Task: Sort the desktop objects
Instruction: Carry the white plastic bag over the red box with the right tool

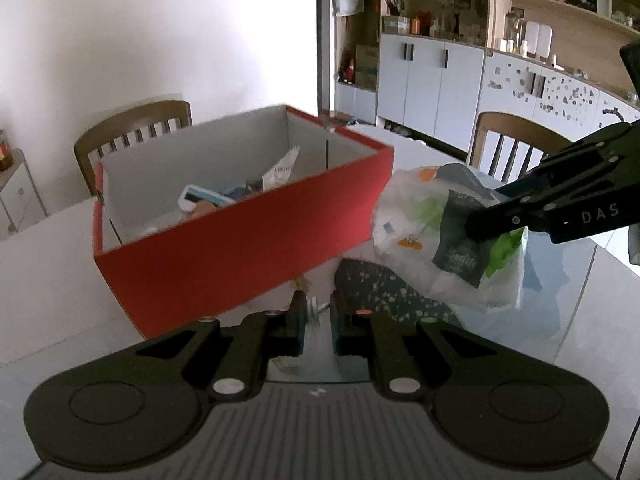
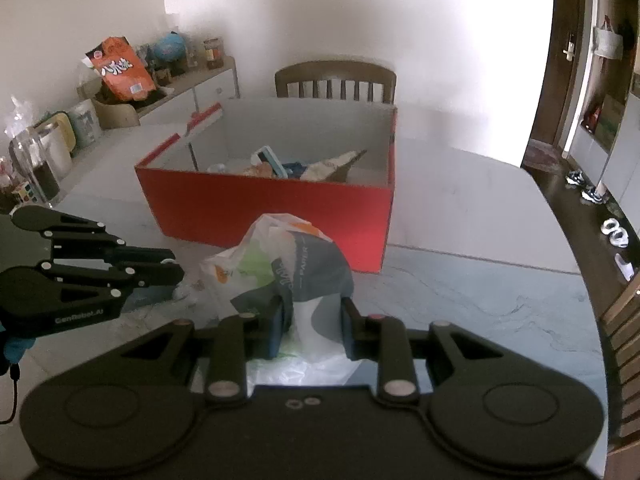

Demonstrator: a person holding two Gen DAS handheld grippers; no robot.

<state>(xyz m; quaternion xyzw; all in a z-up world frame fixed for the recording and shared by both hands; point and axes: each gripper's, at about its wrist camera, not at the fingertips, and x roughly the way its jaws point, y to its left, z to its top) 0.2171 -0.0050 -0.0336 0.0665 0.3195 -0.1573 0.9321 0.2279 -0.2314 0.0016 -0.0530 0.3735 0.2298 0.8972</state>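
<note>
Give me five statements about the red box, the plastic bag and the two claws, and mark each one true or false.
1. The right claw is shut on the plastic bag. True.
2. The red box is empty. False: several items lie inside it, among them a white and teal object.
3. The left claw grips the rim of the red box. False: it is shut on a small white object, in front of the box.
4. A wooden chair stands behind the box. True.
5. The plastic bag lies inside the red box. False: it is outside, in front of the box wall.
</note>
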